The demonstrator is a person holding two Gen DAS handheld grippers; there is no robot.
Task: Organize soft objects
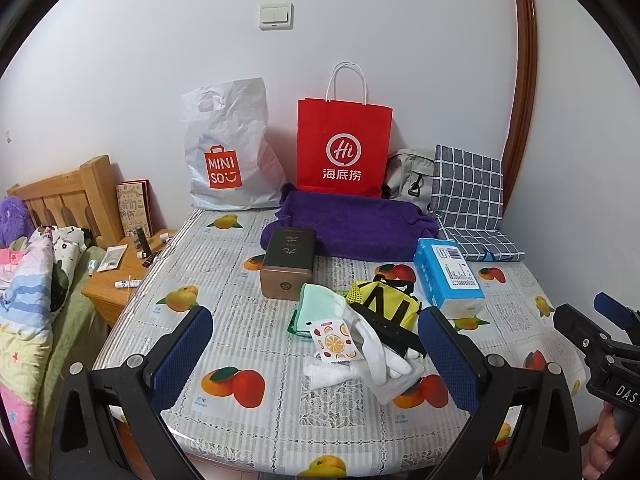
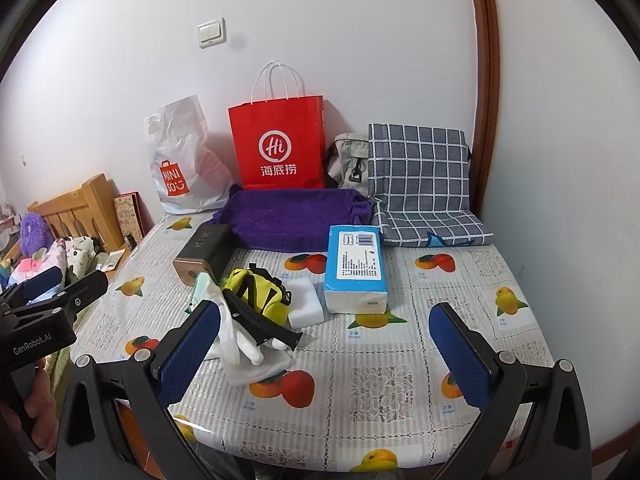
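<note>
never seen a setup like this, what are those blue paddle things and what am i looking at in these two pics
A person holds one two-finger tool in each hand; each carries a fisheye camera looking along its blue pads. One picture comes from the left gripper, the other from the right gripper. Both are open and hold nothing. On the fruit-print table lie white gloves, a yellow pouch, a tissue pack, a white sponge and a purple towel.
</note>
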